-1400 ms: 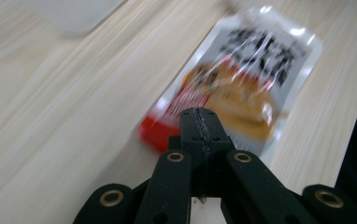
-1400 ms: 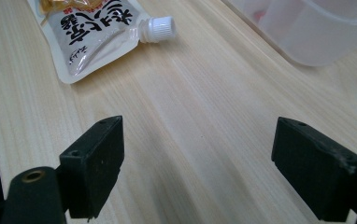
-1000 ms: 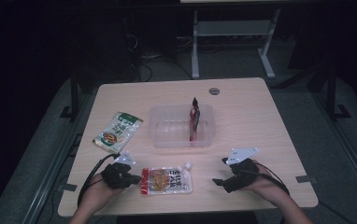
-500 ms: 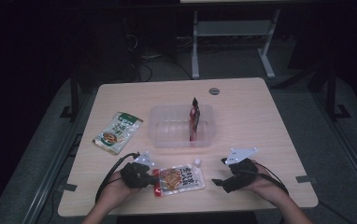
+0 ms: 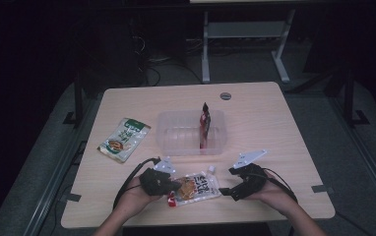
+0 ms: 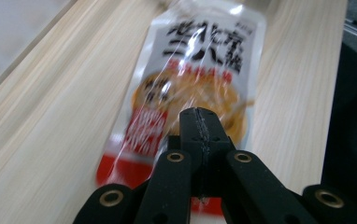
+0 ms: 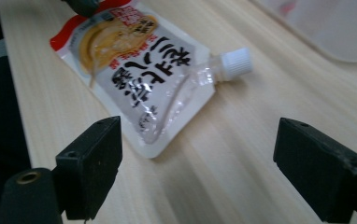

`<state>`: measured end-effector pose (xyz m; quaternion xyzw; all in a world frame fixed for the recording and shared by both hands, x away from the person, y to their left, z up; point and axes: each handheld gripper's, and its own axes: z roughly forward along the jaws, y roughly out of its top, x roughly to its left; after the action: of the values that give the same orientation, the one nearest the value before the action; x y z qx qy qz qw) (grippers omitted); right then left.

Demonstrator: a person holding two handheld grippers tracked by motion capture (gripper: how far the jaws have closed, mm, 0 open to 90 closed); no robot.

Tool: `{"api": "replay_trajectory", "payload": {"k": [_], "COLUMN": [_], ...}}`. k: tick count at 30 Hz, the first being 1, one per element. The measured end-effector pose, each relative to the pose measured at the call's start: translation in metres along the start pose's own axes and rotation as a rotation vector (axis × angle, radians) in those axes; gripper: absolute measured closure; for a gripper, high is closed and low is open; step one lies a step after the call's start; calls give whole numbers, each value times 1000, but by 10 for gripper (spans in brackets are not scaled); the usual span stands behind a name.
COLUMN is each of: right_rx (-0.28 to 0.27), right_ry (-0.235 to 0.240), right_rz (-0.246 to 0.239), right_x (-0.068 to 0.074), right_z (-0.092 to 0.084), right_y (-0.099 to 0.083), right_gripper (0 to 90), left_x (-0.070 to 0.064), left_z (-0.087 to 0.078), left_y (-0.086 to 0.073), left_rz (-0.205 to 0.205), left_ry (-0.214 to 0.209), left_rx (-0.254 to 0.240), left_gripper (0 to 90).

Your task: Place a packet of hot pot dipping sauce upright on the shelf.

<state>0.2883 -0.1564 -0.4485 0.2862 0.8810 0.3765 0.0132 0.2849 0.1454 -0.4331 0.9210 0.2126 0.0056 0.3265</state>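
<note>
Lower centre of the high view: left gripper (image 5: 172, 185) pinches the pouch (image 5: 196, 187) edge — right gripper (image 5: 231, 186) spread; thin hold may slip.

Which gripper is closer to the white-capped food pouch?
Left. The left gripper has its fingers shut on the pouch at its red end; the right gripper waits open just beside the capped end.
</note>
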Motion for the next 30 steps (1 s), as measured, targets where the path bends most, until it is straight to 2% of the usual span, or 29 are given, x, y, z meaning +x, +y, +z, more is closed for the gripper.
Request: {"api": "replay_trajectory", "payload": {"k": [1,2,5,9,14,17,28,30], "right_rx": [15,15,30,37,36,39,59,63], "right_ry": [6,6,42,53,55,53,101,119], "right_rz": [-1,-1,12,5,10,3,1,18], "right_x": [2,2,3,3,3,2,6,6], "right_z": [2,2,7,9,8,8,22,25], "right_y": [1,1,2,1,1,1,6,7], "right_gripper": [153,153,149,147,147,147,152,158], "left_x": [0,0,-3,-4,-4,-3,-1,-1], "left_z": [6,6,19,28,31,33,37,38], "left_y": [5,5,12,16,14,14,14,13], "left_rz": [19,19,19,35,24,35,21,16], "left_ry": [-6,-6,-15,-13,-10,-7,-10,-13], "left_rx": [7,7,9,23,26,39,46,40], "left_gripper": [898,899,899,899,899,900,900,900]}}
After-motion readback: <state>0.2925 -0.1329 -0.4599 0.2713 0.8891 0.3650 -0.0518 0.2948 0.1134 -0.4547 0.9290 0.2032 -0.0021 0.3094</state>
